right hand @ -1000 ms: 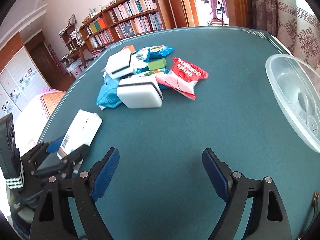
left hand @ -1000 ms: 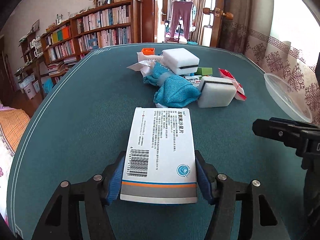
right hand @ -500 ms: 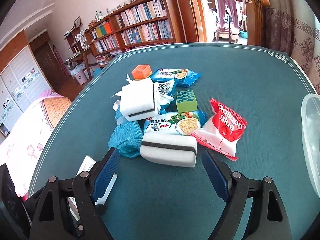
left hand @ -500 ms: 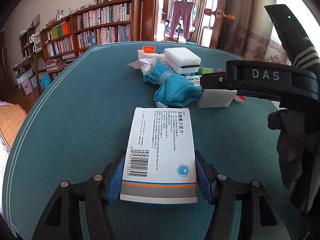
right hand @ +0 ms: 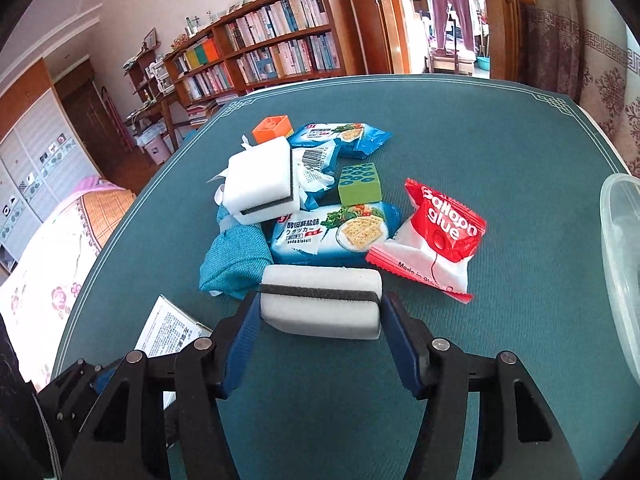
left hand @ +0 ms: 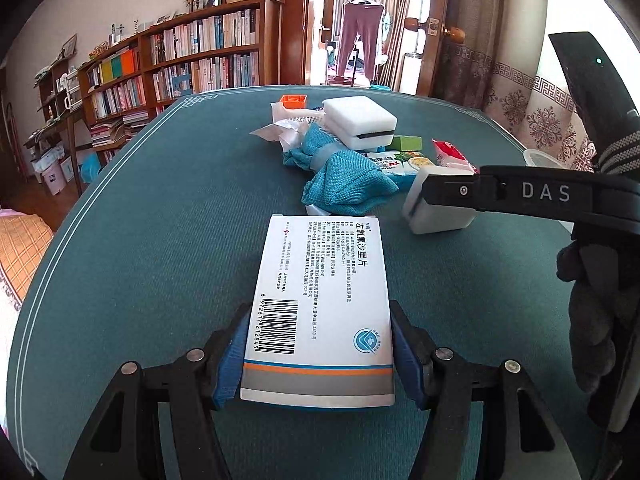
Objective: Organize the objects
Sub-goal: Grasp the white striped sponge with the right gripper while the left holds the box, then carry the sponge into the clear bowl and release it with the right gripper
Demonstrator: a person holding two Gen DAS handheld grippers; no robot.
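A white medicine box [left hand: 320, 296] with a barcode lies flat on the teal table [left hand: 160, 240], and my left gripper [left hand: 319, 312] is shut on its near end. A white sponge with a dark stripe [right hand: 320, 300] lies at the near edge of the pile. My right gripper [right hand: 320, 304] is closing on it, the blue pads against its two ends. In the left wrist view the right gripper's black finger [left hand: 452, 196] crosses in front of that sponge [left hand: 436, 220].
Behind the sponge lie a teal cloth [right hand: 236, 256], a second white sponge [right hand: 260, 176], cracker packs [right hand: 332, 232], a red "balloon glue" pack [right hand: 436, 240], a green block [right hand: 358, 184] and an orange block [right hand: 272, 128]. A clear plastic bowl [right hand: 620, 260] sits at the right edge.
My right gripper moved forward to the pile and narrowed its jaws around the striped sponge. The left gripper and its box stayed put.
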